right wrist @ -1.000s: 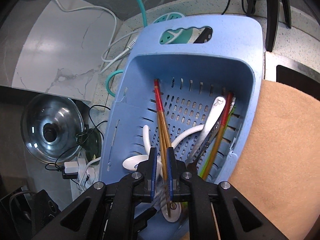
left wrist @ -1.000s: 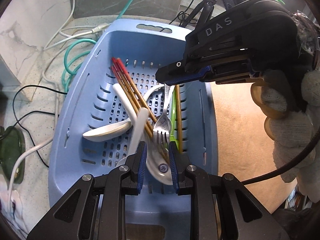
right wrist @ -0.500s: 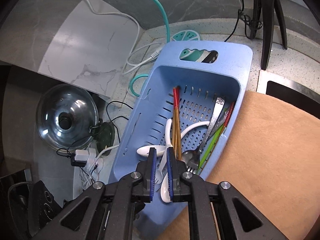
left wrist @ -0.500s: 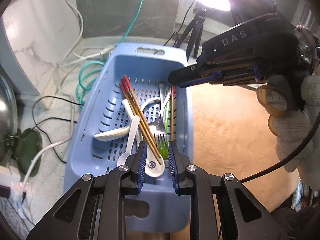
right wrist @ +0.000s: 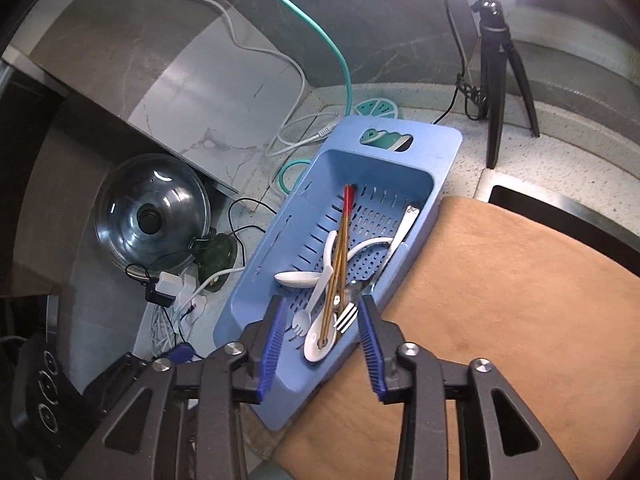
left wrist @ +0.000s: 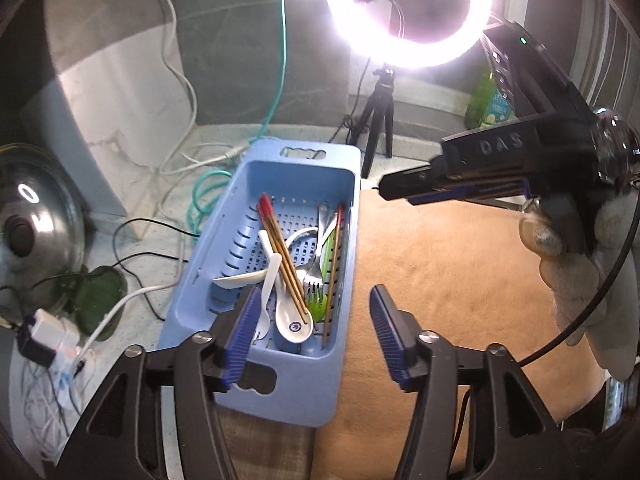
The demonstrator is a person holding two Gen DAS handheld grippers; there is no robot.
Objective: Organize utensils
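Observation:
A blue slotted basket holds a jumble of utensils: red-tipped chopsticks, white spoons, a metal fork and a green utensil. My left gripper hovers above the basket's near end, its jaws opening with nothing between the pads. A gloved hand holds my right gripper at the upper right, beside the basket. In the right wrist view my right gripper also hangs over the basket, jaws opening and empty, with the chopsticks, a white spoon and the fork below.
A tan mat lies right of the basket. A ring light on a tripod stands behind. Cables, a round power strip and a glass pot lid crowd the left. A sink edge shows at the back right.
Both grippers have risen and drawn back from the basket, which now looks smaller. Their jaws, shut earlier, now stand apart. The utensils stay in the basket.

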